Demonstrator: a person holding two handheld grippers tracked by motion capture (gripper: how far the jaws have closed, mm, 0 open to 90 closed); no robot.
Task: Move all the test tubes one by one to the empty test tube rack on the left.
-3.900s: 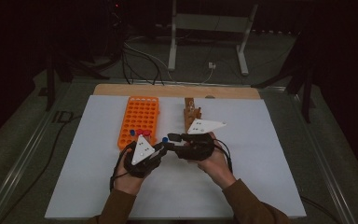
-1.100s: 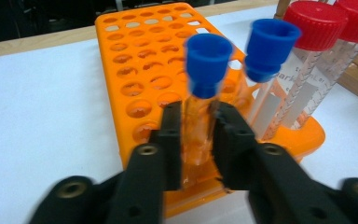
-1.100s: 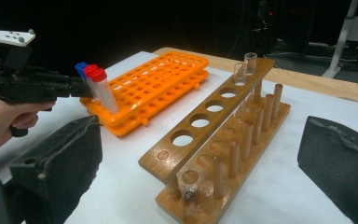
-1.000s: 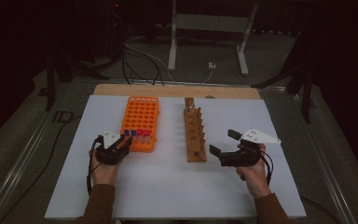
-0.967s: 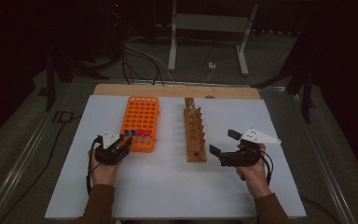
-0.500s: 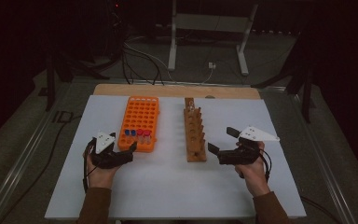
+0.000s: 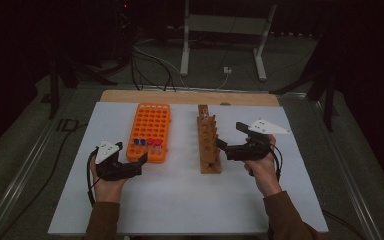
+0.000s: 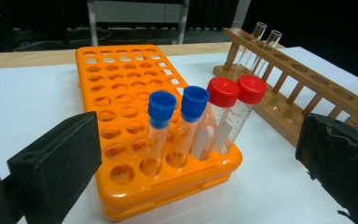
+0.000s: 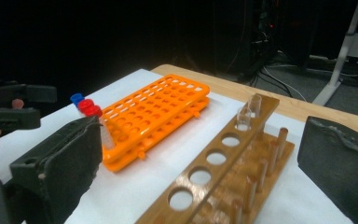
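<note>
An orange tube rack [image 7: 150, 125] and a wooden peg rack [image 7: 208, 142] stand side by side on the white mat. Two blue-capped tubes [image 8: 175, 128] and two red-capped tubes [image 8: 226, 116] stand in the orange rack's nearest row. My left gripper [image 7: 131, 154] sits just short of that row; its jaws have just been opening and hold nothing. Its fingers [image 8: 58, 163] frame the tubes from a little way back. My right gripper [image 7: 231, 136] is open beside the wooden rack [image 9: 223, 172], empty. Two clear tubes [image 8: 256, 44] stand at the wooden rack's far end.
The white mat [image 7: 180, 200] covers a wooden table whose far edge [image 7: 190, 96] shows bare. Beyond it, cables and a metal stand [image 7: 220, 45] rest on the dark floor. Metal rails run along both sides of the table.
Left gripper's jaws opened and drew slightly back from the rack's near row. Right gripper moved left and up, closer to the wooden rack. Earlier both grippers met at mid-table.
</note>
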